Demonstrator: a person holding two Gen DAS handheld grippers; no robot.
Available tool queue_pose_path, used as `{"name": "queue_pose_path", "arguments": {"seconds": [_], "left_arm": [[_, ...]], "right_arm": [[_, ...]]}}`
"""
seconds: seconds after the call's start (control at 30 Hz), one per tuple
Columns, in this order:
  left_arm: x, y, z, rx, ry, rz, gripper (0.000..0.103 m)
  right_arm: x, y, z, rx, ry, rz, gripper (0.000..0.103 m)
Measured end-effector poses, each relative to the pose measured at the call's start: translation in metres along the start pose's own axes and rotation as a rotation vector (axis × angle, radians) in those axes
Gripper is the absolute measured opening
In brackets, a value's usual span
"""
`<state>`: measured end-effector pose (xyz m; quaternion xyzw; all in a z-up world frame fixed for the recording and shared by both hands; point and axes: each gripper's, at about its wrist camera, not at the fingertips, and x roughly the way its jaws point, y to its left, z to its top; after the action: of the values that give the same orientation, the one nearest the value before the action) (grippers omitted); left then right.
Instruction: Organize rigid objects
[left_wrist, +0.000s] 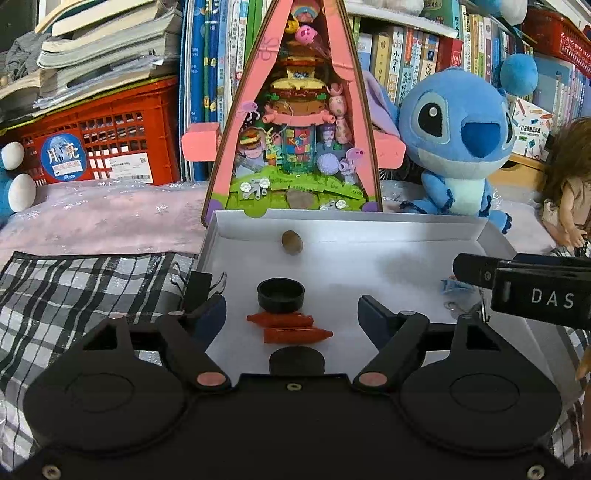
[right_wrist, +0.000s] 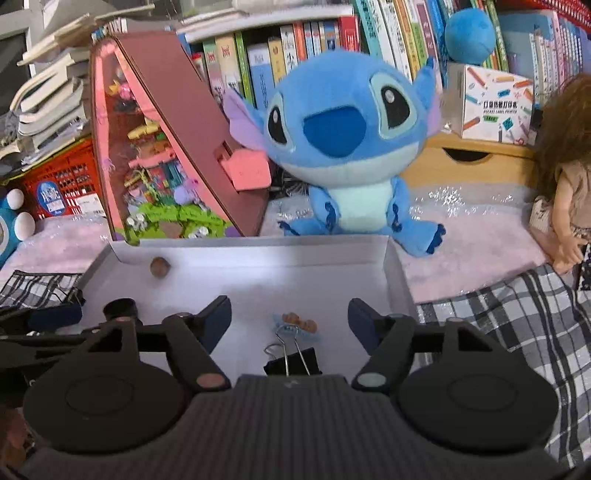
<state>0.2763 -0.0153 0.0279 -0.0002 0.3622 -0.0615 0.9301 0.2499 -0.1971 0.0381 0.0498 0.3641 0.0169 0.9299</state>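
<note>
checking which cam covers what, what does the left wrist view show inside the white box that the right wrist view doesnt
Only the left wrist view shows the two red crayons lying side by side between the open left gripper, and a second black cap nearer the camera.

Only the right wrist view shows the black binder clip clearly, between the open right gripper.

Both show the white box, the brown nut by its far wall, a black round cap and the small blue clip, which the left view only glimpses.
</note>
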Motion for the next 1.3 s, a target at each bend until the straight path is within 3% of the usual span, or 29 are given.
{"name": "queue_pose_path", "arguments": {"seconds": [0.33,1.0,1.3], "left_arm": [[-0.024,-0.002,0.001,0.025,-0.049,0.022,0.094],[-0.049,0.011,-0.014,-0.012,-0.061,0.038,0.096],[-0.071,0.013,-0.026,-0.026,-0.088,0.009,0.096]], "right_arm": [[-0.02,-0.001,0.005,0.005,-0.036,-0.009,0.088],[-0.046,-0.002,-0.011,-0.029,-0.076,-0.026,0.097],[-0.062,-0.002,-0.021,-0.024,-0.103,-0.026,0.099]]}}
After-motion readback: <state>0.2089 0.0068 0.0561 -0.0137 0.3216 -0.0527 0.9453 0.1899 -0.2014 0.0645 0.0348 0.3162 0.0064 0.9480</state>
